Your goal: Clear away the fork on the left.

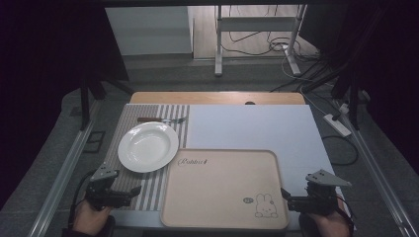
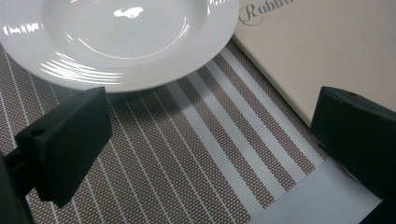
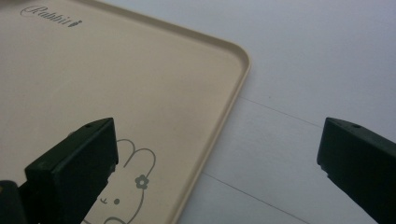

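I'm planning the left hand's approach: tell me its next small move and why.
Probably ease the left tongs forward to the plate's near rim. Their jaws stand wide open with nothing between them, over the striped mat, and the plate lies just ahead, apart from them. The tray beside it is bare, so the plate looks like the likely thing to move there. The right tongs, also open, wait at the tray's edge.

Bench point(image 1: 217, 97) covered at left by striped mat point(image 1: 148, 187), at right by sheet point(image 1: 257, 128). Plate point(image 1: 147, 146) set on mat. Fork point(image 1: 160, 119) laid on mat just behind plate. Tray point(image 1: 225, 190) placed at near edge, just right of plate, overlapping mat edge and sheet. Left tool point(image 1: 134, 190) held over near part of mat, before plate, left of tray. Right tool point(image 1: 285, 194) held at tray's near right corner.
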`<state>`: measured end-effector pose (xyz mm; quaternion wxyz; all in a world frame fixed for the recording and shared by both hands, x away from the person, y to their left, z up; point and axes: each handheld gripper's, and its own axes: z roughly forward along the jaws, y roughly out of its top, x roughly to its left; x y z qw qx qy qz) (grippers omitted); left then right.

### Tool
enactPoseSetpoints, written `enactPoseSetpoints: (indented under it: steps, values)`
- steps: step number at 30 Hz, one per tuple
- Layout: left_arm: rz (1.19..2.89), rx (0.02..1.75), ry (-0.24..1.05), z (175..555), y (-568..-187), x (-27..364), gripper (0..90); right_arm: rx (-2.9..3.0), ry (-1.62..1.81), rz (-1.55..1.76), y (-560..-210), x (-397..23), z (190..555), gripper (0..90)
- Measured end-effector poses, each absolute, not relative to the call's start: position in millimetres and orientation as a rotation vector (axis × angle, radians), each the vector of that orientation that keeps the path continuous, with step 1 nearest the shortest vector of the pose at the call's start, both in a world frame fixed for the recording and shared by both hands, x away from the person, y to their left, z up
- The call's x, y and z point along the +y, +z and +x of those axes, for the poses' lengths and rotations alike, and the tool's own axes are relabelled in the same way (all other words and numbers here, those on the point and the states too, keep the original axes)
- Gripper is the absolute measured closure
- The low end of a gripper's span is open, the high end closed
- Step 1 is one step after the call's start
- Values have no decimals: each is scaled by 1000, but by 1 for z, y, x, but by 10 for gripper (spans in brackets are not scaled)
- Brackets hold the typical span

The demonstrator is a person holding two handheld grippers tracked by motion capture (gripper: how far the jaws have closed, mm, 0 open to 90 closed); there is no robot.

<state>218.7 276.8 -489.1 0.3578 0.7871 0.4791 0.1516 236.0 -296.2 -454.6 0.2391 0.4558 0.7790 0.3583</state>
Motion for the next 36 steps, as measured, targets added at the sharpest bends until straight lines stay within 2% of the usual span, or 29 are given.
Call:
enactPoseSetpoints:
  steps: [26, 36]
  values:
    - [1998, 1277, 276, 226, -491, 285, 4, 2138, 967, 1213, -455, -299, 239, 0]
    - [2061, 1221, 275, 238, -490, 275, 12, 2153, 960, 1213, -455, -298, 240, 0]
